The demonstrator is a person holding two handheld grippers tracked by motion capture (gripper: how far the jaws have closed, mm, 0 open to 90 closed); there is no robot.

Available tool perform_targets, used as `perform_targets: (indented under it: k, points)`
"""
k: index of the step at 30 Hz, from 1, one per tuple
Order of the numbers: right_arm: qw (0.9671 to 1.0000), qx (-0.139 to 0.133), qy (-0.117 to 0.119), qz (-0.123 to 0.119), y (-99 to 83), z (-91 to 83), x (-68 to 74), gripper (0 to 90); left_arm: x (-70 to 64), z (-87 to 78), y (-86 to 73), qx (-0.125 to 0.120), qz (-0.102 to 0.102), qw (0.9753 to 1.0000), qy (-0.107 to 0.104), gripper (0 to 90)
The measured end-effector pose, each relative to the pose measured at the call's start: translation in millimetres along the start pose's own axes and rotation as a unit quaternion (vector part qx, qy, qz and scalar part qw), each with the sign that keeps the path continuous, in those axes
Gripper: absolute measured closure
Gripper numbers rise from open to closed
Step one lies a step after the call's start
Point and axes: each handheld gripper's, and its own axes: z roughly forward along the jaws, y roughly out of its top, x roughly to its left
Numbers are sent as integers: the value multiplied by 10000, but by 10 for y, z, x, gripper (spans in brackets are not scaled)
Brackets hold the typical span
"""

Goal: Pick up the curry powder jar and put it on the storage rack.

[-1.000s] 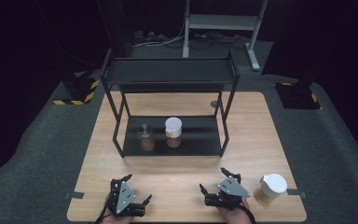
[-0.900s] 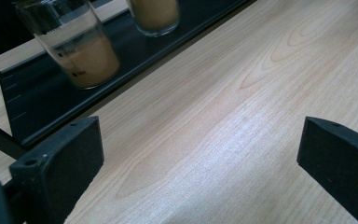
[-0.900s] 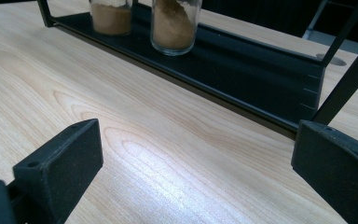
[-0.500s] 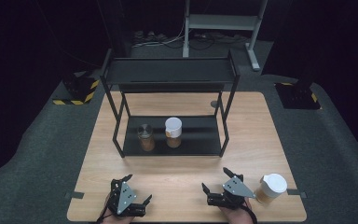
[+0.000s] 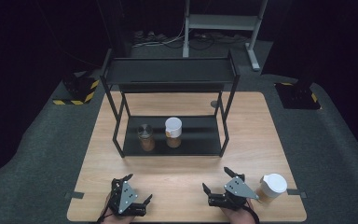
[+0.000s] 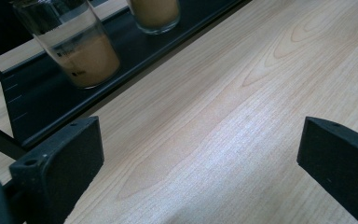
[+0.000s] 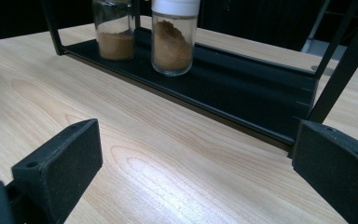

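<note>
While both grippers wait wide open and empty at the near edge, the cup [image 5: 273, 186] beside the right gripper [image 5: 228, 189] is the easiest thing to knock over.

Right gripper sits just left of the lidded cup, apart from it; a careless sideways swing could tip it or push it off the table [image 5: 186, 177] corner; left gripper [image 5: 128, 200] rests near the front left; farther off, two jars [image 7: 170, 39] of brown powder stand side by side on the rack's [image 5: 214, 140] low shelf, ahead of both grippers; a reach there risks clipping the rack's posts.
</note>
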Motion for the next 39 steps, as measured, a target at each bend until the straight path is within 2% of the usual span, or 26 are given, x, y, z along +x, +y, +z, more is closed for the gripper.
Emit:
perform_targets:
  k: [3, 12, 24, 31, 39]
  points:
    - [10000, -26, 70, -48, 23, -30, -15, 13, 1, 1, 2, 4, 2, 10000, -2, 7]
    - [9998, -110, 84, -156, 100, -120, -2, 14, 5, -1, -2, -6, -12, 10000, -9, 8]
    - [9997, -198, 59, -149, 200, -301, -3, 14, 4, -2, -4, -12, -2, 10000, -12, 8]
    - [9996, -203, 111, -144, 231, -398, -52, 15, 2, -3, -5, -15, 7, 10000, -10, 7]
    - [9997, -225, 22, -136, 266, -568, -108, 16, 3, -4, -8, -22, 12, 10000, -12, 8]
